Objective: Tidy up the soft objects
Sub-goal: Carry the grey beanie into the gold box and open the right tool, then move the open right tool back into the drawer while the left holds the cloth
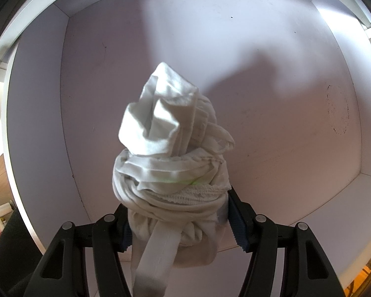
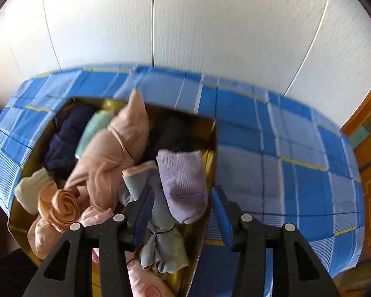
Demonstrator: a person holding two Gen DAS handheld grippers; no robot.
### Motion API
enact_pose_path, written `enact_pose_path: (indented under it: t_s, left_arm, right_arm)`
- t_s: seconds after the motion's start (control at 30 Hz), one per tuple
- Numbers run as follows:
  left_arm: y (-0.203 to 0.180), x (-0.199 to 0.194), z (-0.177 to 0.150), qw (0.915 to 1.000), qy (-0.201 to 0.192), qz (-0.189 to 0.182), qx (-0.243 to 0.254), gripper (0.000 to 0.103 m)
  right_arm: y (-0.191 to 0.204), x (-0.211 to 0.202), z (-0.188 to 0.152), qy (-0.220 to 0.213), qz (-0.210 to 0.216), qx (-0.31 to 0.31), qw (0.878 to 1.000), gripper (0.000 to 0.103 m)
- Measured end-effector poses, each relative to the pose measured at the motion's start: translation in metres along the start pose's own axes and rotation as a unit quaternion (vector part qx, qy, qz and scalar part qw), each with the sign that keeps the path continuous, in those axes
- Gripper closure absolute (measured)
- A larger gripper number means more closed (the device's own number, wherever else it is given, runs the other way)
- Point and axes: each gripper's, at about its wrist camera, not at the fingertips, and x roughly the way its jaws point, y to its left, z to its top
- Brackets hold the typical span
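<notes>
The left gripper is clamped on a knotted bundle of white cotton cloth, which is held inside a white box-like compartment; whether the bundle rests on the compartment floor cannot be told. One white strap hangs near the camera between the fingers.

The right gripper is seen with fingers apart, holding nothing, above a gold-lined box of rolled soft items on a blue checked cloth. A lilac knitted sock lies just ahead of it.

Judgement: placement is in hand. The bundle should be lowered until supported, set toward a far corner, and released only then, so the knot is not loosened.
</notes>
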Motion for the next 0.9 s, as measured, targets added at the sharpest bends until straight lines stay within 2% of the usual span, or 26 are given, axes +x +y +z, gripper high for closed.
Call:
enact_pose_path:
  t_s: [0.07, 0.13, 0.2, 0.4, 0.57, 0.73, 0.9]
  left_arm:
    - [0.000, 0.000, 0.000, 1.0000, 0.000, 0.000, 0.000, 0.040]
    - [0.001, 0.001, 0.000, 1.0000, 0.000, 0.001, 0.001, 0.040]
    - [0.001, 0.001, 0.000, 1.0000, 0.001, 0.002, 0.001, 0.041]
    - [0.000, 0.001, 0.000, 1.0000, 0.001, 0.000, 0.000, 0.040]
    - [0.000, 0.001, 0.001, 1.0000, 0.003, 0.000, 0.000, 0.040]
    - [0.000, 0.001, 0.002, 1.0000, 0.001, 0.000, 0.000, 0.042]
    - [-0.002, 0.002, -0.001, 1.0000, -0.002, -0.001, 0.001, 0.043]
  right_arm:
    - [-0.001, -0.008, -0.002, -0.015, 0.017, 0.002, 1.000, 0.055]
    - [-0.002, -0.006, -0.002, -0.013, 0.025, 0.011, 1.000, 0.066]
    - [0.002, 0.002, -0.002, -0.001, 0.022, 0.006, 1.000, 0.071]
    - [0.006, 0.019, 0.004, 0.011, -0.003, -0.011, 1.000, 0.071]
    - [0.009, 0.023, 0.003, 0.009, -0.008, -0.031, 0.999, 0.066]
    - [0.004, 0.004, -0.011, -0.017, 0.042, 0.001, 0.999, 0.063]
    - [0.011, -0.018, -0.038, -0.040, 0.042, -0.007, 0.998, 0.063]
